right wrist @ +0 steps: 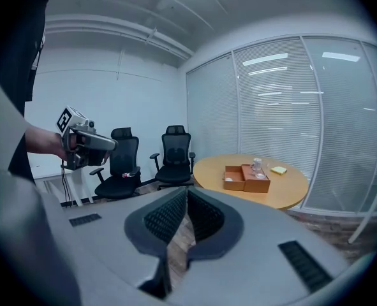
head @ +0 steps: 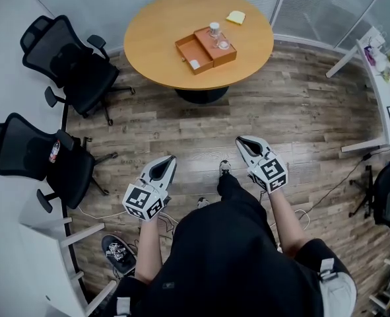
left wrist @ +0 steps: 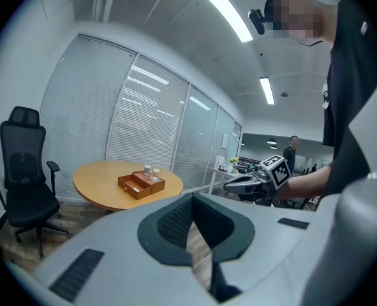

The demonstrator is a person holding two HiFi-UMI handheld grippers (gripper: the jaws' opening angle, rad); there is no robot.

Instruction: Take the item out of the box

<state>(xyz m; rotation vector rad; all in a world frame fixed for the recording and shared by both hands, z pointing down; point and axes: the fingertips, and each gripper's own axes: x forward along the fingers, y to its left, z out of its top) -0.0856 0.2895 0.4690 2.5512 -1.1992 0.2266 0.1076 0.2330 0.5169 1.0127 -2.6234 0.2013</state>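
Both grippers are held out over the wood floor, well away from the counter (head: 162,25). The left gripper (head: 171,158) has its jaws pressed together with nothing in them, and it's the same for the right gripper (head: 241,139). The box (head: 206,49) sits open on the round counter, and the small white item (head: 195,63) is lying in its open half. A jar (head: 214,29) stands on the other half, with a yellow pad (head: 235,17) nearby. Two black chairs (head: 76,71) are off to the left.
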